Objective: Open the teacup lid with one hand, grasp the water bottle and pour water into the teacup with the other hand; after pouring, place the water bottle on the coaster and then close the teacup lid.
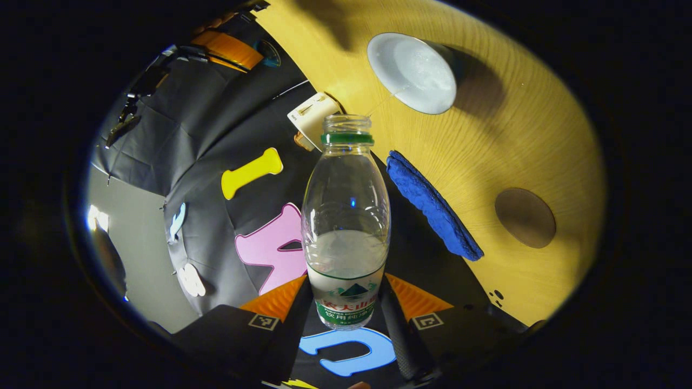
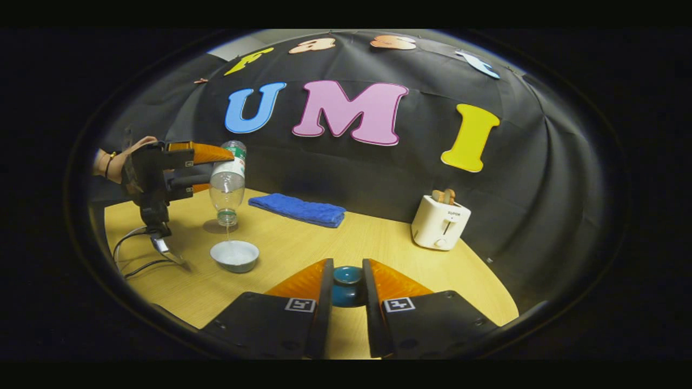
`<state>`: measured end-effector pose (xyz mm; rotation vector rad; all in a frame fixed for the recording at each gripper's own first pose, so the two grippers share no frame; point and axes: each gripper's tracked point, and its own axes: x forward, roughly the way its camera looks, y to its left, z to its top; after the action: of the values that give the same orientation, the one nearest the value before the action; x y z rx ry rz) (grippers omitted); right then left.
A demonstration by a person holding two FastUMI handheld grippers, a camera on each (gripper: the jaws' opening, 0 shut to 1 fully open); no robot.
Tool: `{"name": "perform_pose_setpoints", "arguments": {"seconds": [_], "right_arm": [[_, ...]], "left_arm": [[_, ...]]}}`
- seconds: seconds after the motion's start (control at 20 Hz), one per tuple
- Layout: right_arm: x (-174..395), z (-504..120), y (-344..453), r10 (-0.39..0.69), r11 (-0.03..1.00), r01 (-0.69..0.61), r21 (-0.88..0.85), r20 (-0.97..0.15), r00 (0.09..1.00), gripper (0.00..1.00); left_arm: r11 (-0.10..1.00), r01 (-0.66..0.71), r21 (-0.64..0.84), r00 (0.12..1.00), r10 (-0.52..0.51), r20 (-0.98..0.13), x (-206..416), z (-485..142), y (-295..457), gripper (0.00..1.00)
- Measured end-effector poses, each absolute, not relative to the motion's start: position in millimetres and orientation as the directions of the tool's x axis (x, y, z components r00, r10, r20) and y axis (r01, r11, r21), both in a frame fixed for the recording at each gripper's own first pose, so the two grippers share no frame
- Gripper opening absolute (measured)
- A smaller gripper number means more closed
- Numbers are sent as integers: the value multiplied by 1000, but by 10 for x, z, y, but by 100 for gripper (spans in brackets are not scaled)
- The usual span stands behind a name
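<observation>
Over the round white teacup [image 2: 234, 255], the left claw [image 1: 346, 302] grips a ribbed clear plastic bottle [image 1: 346, 216], tipped and trickling. Right claw [image 2: 347, 289] pinches the glossy teal lid [image 2: 347, 286].

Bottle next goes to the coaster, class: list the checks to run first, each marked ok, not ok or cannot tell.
1. Left gripper jaws clamp the bottle: ok.
2. Stream lands in the cup: ok.
3. Bottle upright for moving: not ok, tipped mouth-down.
4. Coaster bare: ok.
5. Right gripper holds the lid away from the cup: ok.
6. Cup full enough: cannot tell.
</observation>
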<state>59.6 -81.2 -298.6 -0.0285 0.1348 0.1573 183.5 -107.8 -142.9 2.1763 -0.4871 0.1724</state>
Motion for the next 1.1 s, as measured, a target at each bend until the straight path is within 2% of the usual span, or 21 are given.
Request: {"name": "perform_pose_setpoints", "arguments": {"seconds": [0.15,0.2,0.45,0.5,0.55,0.6,0.65,0.8,0.9,0.95,1.1], "right_arm": [[595,-2978,-815,152,988,-155,-17,-132,980,26],[593,-2982,-808,151,988,-155,-16,-133,979,31],[590,-2980,-776,151,988,-155,-21,-135,979,26],[592,-2975,-774,150,988,-154,-23,-136,979,36],[593,-2980,-772,149,988,-153,-23,-137,979,36],[601,-2976,-776,146,988,-151,-23,-137,980,26],[604,-2979,-776,143,989,-147,-23,-138,980,26],[602,-2987,-763,137,990,-141,-19,-143,980,36],[604,-2983,-736,132,990,-137,-21,-144,981,31],[618,-2990,-727,128,991,-133,-24,-146,981,28],[655,-3019,-695,121,992,-126,-23,-156,980,26]], "left_arm": [[-541,-414,732,909,-290,300,1833,-1389,-1089,73],[-539,-417,732,907,-293,301,1836,-1381,-1090,74],[-540,-415,732,907,-302,292,1834,-1398,-1127,74],[-540,-416,732,907,-305,291,1832,-1395,-1137,74],[-539,-416,732,907,-308,288,1839,-1403,-1144,74],[-537,-415,734,907,-310,285,1846,-1407,-1151,74],[-535,-408,740,910,-308,279,1860,-1425,-1143,74],[-513,-371,774,924,-283,255,1901,-1468,-1087,74],[-435,-306,847,947,-234,221,1965,-1587,-956,74],[-360,-262,895,958,-206,198,1984,-1636,-886,74],[-24,-126,992,986,-114,122,1994,-1695,-715,74]]}}
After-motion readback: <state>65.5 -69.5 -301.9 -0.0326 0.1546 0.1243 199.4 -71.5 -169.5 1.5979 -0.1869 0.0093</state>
